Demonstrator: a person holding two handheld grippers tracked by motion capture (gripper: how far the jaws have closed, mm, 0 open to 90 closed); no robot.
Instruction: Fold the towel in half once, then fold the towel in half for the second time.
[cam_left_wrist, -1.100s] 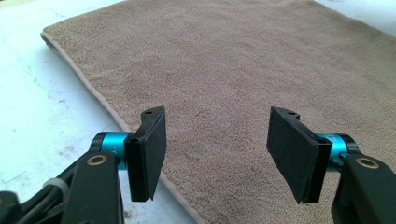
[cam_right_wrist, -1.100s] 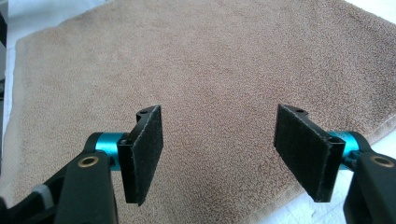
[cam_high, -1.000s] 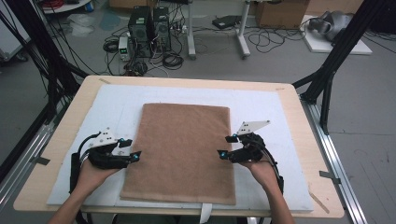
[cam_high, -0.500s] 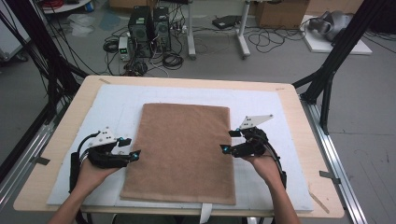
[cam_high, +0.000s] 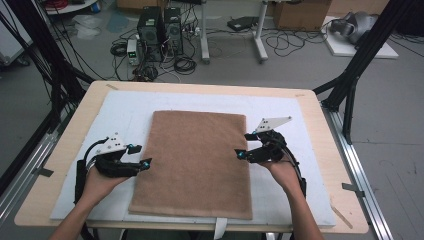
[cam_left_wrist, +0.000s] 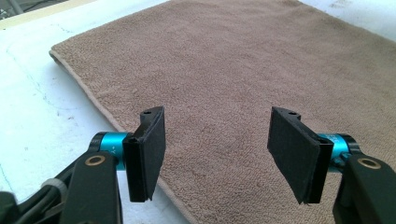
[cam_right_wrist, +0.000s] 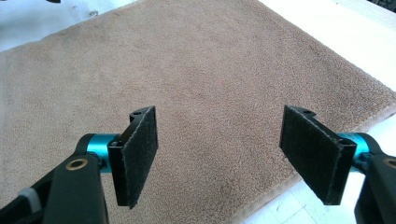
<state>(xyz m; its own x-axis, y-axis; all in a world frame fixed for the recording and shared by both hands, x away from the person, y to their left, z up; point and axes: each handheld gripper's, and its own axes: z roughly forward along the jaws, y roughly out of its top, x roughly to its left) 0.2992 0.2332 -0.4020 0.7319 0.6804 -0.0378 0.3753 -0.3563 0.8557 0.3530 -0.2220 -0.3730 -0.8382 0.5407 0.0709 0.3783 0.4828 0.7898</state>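
A brown towel (cam_high: 195, 160) lies flat on a white mat (cam_high: 280, 120) in the middle of the table. My left gripper (cam_high: 144, 155) is at the towel's left edge, low over it, with its jaws open. In the left gripper view, the left gripper (cam_left_wrist: 219, 154) has nothing between its pads (cam_left_wrist: 149, 149), and the towel (cam_left_wrist: 233, 70) and its hemmed edge lie under them. My right gripper (cam_high: 243, 145) is at the towel's right edge, also open. The right gripper view shows the right gripper (cam_right_wrist: 219, 154) with wide, empty jaws over the towel (cam_right_wrist: 210, 60).
The white mat covers most of the wooden table (cam_high: 320, 125). Black frame struts (cam_high: 360, 65) rise at the table's left and right far corners. Computer cases (cam_high: 160, 25) and cables sit on the floor beyond the far edge.
My right gripper has shifted a little farther up along the towel's right edge. The left gripper and the towel have not moved.
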